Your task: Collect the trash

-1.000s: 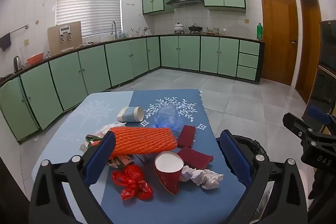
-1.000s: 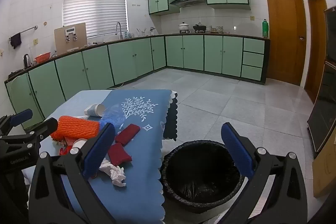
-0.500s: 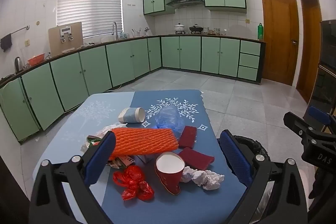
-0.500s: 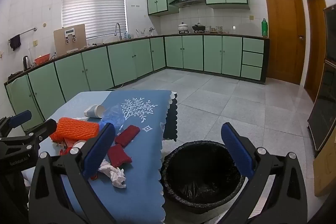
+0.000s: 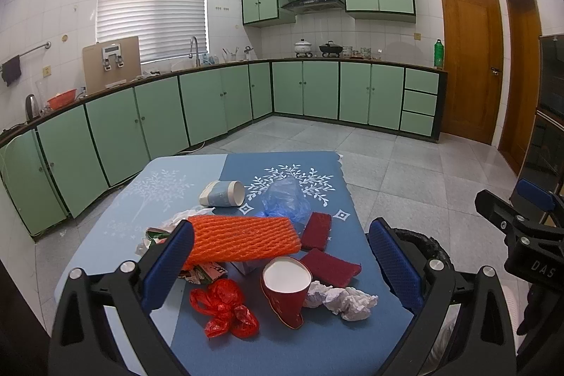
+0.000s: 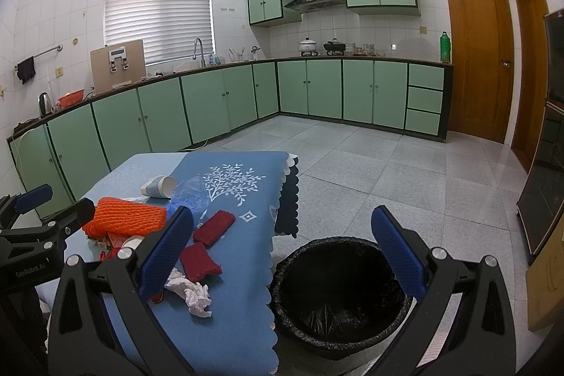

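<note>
While both jaws stand apart, the left gripper point(image 5: 282, 265) hovers over the red cup point(image 5: 286, 288), the right gripper point(image 6: 282, 251) beside the bin point(image 6: 338, 291).

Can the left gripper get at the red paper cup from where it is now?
Probably yes. The left gripper is open and empty, and the red paper cup lies on its side between the fingers' line, mouth toward the camera. Crumpled tissue touches its right side and the red plastic bag lies close left, so either might get pinched.
</note>
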`<state>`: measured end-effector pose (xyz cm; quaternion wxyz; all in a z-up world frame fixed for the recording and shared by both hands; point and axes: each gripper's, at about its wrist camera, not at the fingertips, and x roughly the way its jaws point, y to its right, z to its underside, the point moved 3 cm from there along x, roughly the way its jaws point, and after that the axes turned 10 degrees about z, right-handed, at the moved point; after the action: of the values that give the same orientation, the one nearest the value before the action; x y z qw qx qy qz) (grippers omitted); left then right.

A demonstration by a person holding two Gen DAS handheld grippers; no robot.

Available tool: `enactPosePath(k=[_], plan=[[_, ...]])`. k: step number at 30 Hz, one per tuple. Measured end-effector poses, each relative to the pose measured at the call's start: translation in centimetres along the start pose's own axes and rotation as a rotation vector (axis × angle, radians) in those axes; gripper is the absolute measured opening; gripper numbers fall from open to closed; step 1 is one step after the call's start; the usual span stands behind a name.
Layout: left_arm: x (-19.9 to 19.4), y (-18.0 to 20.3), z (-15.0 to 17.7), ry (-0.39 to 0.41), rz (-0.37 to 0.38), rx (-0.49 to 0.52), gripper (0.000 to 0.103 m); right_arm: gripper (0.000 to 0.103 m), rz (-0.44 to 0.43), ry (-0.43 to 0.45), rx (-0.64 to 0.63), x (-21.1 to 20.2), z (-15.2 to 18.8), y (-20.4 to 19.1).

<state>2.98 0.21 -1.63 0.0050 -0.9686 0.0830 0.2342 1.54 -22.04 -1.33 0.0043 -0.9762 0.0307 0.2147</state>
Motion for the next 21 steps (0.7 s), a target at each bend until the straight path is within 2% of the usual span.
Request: enactPosePath(k=[21], plan=[[-0.03, -0.19, -0.24, 0.001, -0.001, 0.0, 0.097, 0.098, 0.002, 0.0, -0.001, -0.01, 0.05, -0.1]])
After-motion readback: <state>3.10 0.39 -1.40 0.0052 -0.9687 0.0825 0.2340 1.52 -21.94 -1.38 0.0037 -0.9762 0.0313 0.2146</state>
